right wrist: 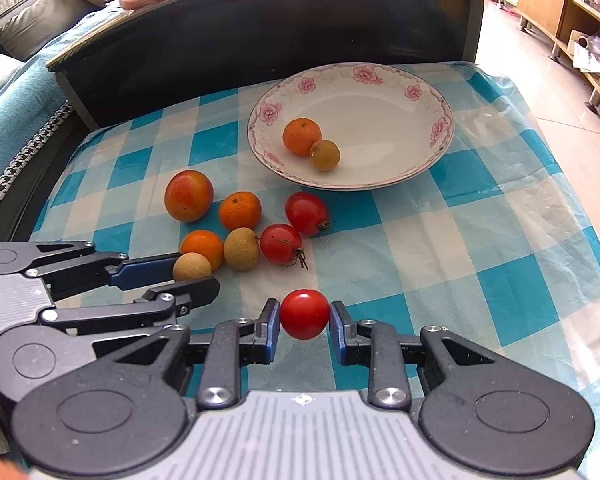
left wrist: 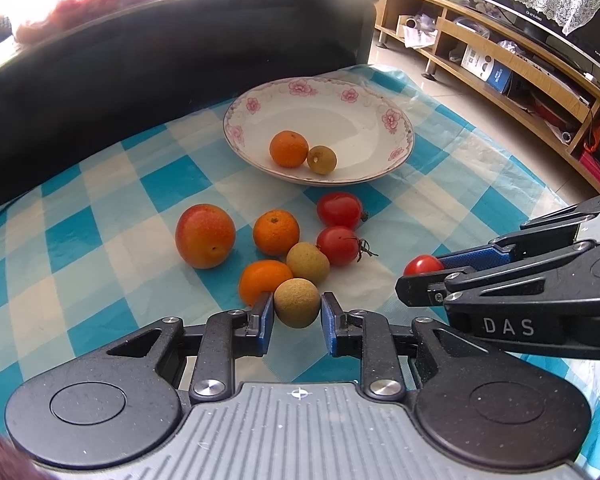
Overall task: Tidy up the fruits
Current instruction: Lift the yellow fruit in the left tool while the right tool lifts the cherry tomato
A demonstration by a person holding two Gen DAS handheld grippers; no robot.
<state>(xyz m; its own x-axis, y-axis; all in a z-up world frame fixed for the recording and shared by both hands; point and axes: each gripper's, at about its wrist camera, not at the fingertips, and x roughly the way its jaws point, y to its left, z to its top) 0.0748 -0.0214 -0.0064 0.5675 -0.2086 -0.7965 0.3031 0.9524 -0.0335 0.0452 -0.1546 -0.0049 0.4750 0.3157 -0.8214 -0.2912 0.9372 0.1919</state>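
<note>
left gripper (left wrist: 297,312): pads closed in around a longan (left wrist: 297,303), rough tan skin, both pads look to be touching it, down at the near edge of the fruit pile
right gripper (right wrist: 305,316): pinching a cherry tomato (right wrist: 304,314), smooth shiny red, near the front of the table, apart from the pile
plate (left wrist: 364,92): white ceramic, shallow, pink flowers round the rim, sits at the far side of the cloth; inside it one mandarin (left wrist: 288,149) and one small brown longan (left wrist: 322,159), touching each other
loose pile: a bigger red-orange fruit (left wrist: 205,235), two mandarins (left wrist: 276,232), another longan (left wrist: 308,263), two more tomatoes (left wrist: 339,210) with stems, all bunched up between the plate and the grippers
cloth (left wrist: 100,208): blue and white checks, glossy plastic kinda look, a bit wrinkly, covers the table
behind: dark cabinet edge (left wrist: 180,52) right past the cloth
</note>
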